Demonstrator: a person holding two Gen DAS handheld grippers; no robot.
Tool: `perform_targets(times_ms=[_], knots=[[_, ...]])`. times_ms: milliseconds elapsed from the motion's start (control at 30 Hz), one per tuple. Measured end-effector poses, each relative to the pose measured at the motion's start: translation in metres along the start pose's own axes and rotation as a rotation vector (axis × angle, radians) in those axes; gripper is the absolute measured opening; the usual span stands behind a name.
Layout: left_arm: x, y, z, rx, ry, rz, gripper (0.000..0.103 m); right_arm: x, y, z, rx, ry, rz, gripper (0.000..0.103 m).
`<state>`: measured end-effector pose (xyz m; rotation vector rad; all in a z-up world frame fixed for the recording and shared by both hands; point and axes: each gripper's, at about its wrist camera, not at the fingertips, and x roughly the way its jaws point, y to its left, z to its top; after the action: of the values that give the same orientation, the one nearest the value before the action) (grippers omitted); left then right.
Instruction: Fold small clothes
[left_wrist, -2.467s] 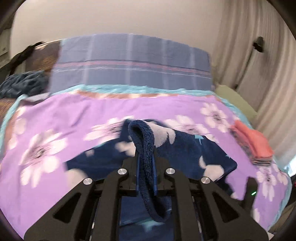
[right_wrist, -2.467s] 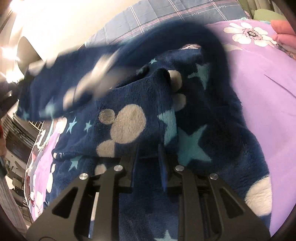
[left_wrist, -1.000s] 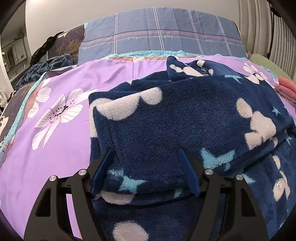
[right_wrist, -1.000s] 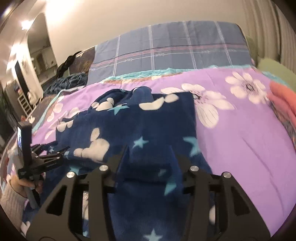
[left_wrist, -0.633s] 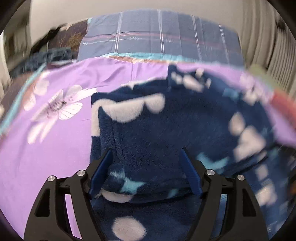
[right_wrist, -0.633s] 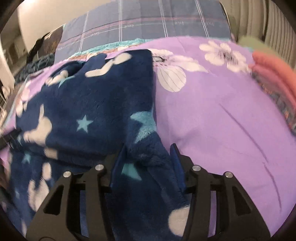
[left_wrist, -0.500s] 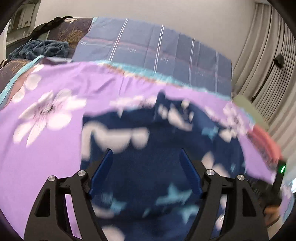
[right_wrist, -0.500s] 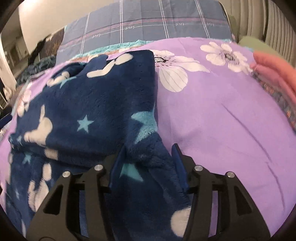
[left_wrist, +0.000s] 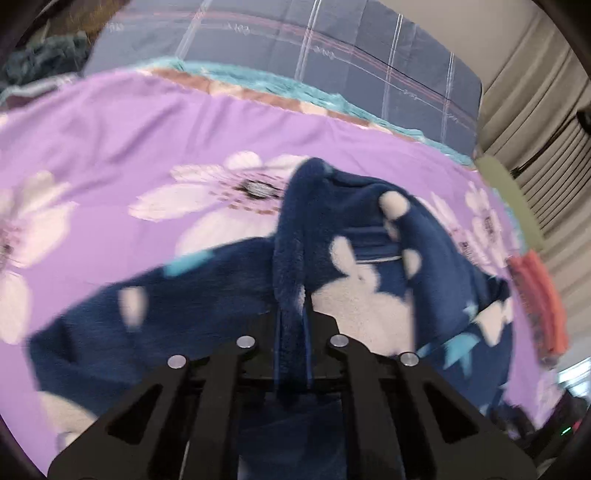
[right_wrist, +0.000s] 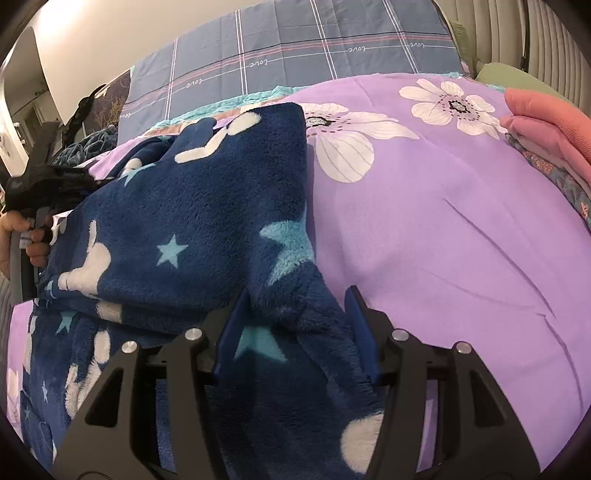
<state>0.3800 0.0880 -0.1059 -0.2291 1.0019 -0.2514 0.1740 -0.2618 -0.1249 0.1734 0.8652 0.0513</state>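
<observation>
A navy fleece garment with white mouse shapes and blue stars (right_wrist: 207, 206) lies partly folded on the purple flowered bedspread (right_wrist: 443, 206). My left gripper (left_wrist: 291, 325) is shut on a thick edge of the garment (left_wrist: 288, 258) and holds it raised. My right gripper (right_wrist: 295, 314) is open, its jaws on either side of a fold of the garment near the right edge. The left gripper shows at the far left of the right wrist view (right_wrist: 40, 184), at the garment's left side.
A stack of folded pink and orange clothes (right_wrist: 546, 125) lies at the bed's right edge, also in the left wrist view (left_wrist: 535, 299). A blue plaid pillow (right_wrist: 295, 48) lies at the head. Dark clothes (right_wrist: 88, 144) are piled at the far left. Curtains hang on the right.
My left gripper has shut on the garment's edge and lifted it; a second ago it was open over the fold. My right gripper stays open over the right fold.
</observation>
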Motion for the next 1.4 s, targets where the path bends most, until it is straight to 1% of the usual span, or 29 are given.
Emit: perform_targets(times_ms=[67, 100, 133, 233, 300, 367, 400, 433, 467, 533, 600, 667, 700, 733, 800, 833, 867, 900, 933, 967, 1000, 1033, 1167, 1233, 1267, 1300, 1333, 1367, 1400], knots=[[-0.005, 0.019, -0.005, -0.022, -0.011, 0.057, 0.009, 0.0, 0.0, 0.0, -0.001, 0.0, 0.0, 0.056], [-0.006, 0.028, -0.008, -0.037, -0.013, 0.056, 0.0, 0.0, 0.0, 0.0, 0.0, 0.0, 0.001, 0.056], [-0.005, 0.036, -0.013, -0.04, -0.011, 0.111, 0.0, 0.001, 0.0, 0.0, 0.0, 0.0, 0.002, 0.056], [-0.015, 0.039, -0.013, -0.037, -0.025, 0.086, 0.0, 0.001, 0.001, 0.0, -0.002, 0.001, -0.001, 0.057], [-0.031, 0.03, -0.009, -0.023, -0.073, 0.105, 0.003, -0.001, 0.002, 0.001, -0.005, -0.003, -0.006, 0.057], [-0.05, 0.018, -0.006, 0.003, -0.133, 0.073, 0.007, -0.008, 0.002, 0.004, 0.0, -0.011, -0.015, 0.056], [-0.057, 0.009, -0.003, 0.023, -0.158, 0.049, 0.007, -0.016, 0.002, 0.008, 0.013, -0.028, -0.021, 0.053], [-0.064, 0.002, -0.002, 0.045, -0.176, 0.032, 0.007, -0.031, 0.004, 0.017, 0.03, -0.077, 0.006, 0.04], [-0.069, -0.007, -0.001, 0.07, -0.191, 0.016, 0.007, -0.042, 0.007, 0.025, 0.034, -0.119, 0.032, 0.035], [-0.066, -0.023, 0.005, 0.099, -0.198, -0.007, 0.009, -0.064, 0.022, 0.052, 0.019, -0.22, 0.062, 0.034], [-0.05, -0.032, 0.008, 0.098, -0.165, -0.004, 0.016, -0.067, 0.048, 0.08, -0.043, -0.264, 0.089, 0.034], [-0.017, -0.033, 0.009, 0.077, -0.091, 0.031, 0.018, -0.043, 0.079, 0.106, -0.135, -0.226, 0.096, 0.034], [-0.001, -0.031, 0.007, 0.061, -0.06, 0.051, 0.019, -0.014, 0.096, 0.12, -0.172, -0.166, 0.095, 0.031], [0.009, -0.028, 0.002, 0.048, -0.048, 0.054, 0.02, 0.006, 0.103, 0.127, -0.167, -0.129, 0.098, 0.026], [0.013, -0.022, -0.014, 0.044, -0.112, 0.021, 0.02, 0.05, 0.113, 0.136, -0.139, -0.049, 0.2, 0.024], [0.01, -0.019, -0.017, 0.035, -0.13, 0.003, 0.02, 0.062, 0.116, 0.137, -0.139, -0.024, 0.223, 0.024], [0.007, -0.015, -0.018, 0.018, -0.14, -0.018, 0.021, 0.089, 0.12, 0.136, -0.159, 0.021, 0.179, 0.022], [0.006, -0.012, -0.019, 0.006, -0.142, -0.035, 0.021, 0.105, 0.12, 0.133, -0.181, 0.04, 0.102, 0.022], [0.007, -0.007, -0.02, -0.015, -0.139, -0.063, 0.021, 0.122, 0.115, 0.127, -0.194, 0.049, 0.053, 0.021], [0.009, -0.002, -0.02, -0.039, -0.13, -0.088, 0.021, 0.131, 0.108, 0.121, -0.166, 0.055, 0.085, 0.021], [0.008, 0.001, -0.021, -0.05, -0.135, -0.105, 0.021, 0.128, 0.098, 0.121, -0.111, 0.04, 0.133, 0.021], [0.009, 0.001, -0.022, -0.054, -0.141, -0.112, 0.021, 0.124, 0.095, 0.121, -0.087, 0.034, 0.142, 0.019], [0.006, 0.001, -0.025, -0.069, -0.154, -0.118, 0.021, 0.097, 0.102, 0.113, -0.155, -0.023, 0.068, 0.02], [-0.008, -0.003, -0.025, -0.06, -0.145, -0.082, 0.023, 0.074, 0.091, 0.116, -0.136, -0.075, 0.017, 0.038], [-0.019, -0.005, -0.026, -0.037, -0.146, -0.064, 0.029, 0.062, 0.081, 0.116, -0.124, -0.111, 0.019, 0.039], [-0.038, -0.008, -0.029, 0.002, -0.171, -0.039, 0.038, 0.053, 0.068, 0.116, -0.115, -0.125, 0.004, 0.04], [-0.053, -0.009, -0.034, 0.036, -0.2, -0.013, 0.043, 0.053, 0.052, 0.113, -0.111, -0.103, -0.065, 0.041], [-0.062, -0.008, -0.038, 0.061, -0.215, 0.005, 0.05, 0.064, 0.039, 0.109, -0.118, -0.05, -0.123, 0.042], [-0.071, -0.006, -0.047, 0.102, -0.217, 0.036, 0.054, 0.074, 0.028, 0.103, -0.102, -0.005, -0.116, 0.052]])
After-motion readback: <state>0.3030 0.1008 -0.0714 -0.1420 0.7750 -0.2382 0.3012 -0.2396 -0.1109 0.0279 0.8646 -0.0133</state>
